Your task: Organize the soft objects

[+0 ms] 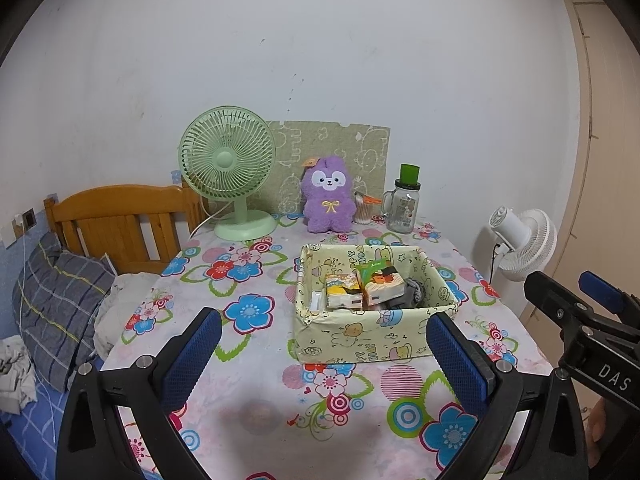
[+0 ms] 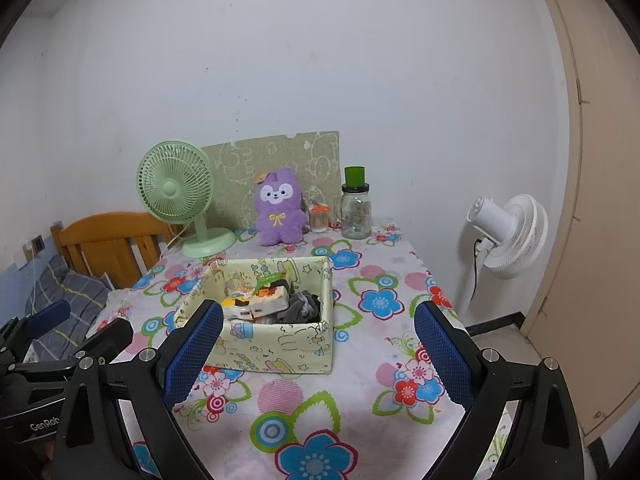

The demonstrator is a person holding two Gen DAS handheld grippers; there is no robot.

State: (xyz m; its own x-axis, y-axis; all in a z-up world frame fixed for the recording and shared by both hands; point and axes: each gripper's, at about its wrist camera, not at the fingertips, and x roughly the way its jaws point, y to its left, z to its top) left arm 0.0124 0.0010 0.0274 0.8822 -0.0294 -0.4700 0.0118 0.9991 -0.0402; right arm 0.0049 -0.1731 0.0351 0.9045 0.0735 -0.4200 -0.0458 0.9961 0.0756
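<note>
A pale yellow cartoon-print box (image 1: 352, 340) (image 2: 280, 350) sits mid-table holding tissue packs (image 1: 344, 290) (image 2: 266, 300) and grey socks (image 1: 410, 292) (image 2: 302, 306). A purple plush toy (image 1: 329, 196) (image 2: 280, 210) sits upright at the back of the table, against a green board. My left gripper (image 1: 324, 356) hovers open over the table's near side, in front of the box, with nothing between its blue pads. My right gripper (image 2: 318, 356) is also open and empty, just short of the box; it appears at the right edge of the left wrist view (image 1: 592, 300).
A green desk fan (image 1: 230, 172) (image 2: 180, 196), a glass jar with a green lid (image 1: 404, 204) (image 2: 356, 208) and a small cup (image 1: 364, 210) stand along the back. A white floor fan (image 1: 520, 240) (image 2: 508, 232) stands right of the table. A bed with a pillow (image 1: 60, 304) lies left.
</note>
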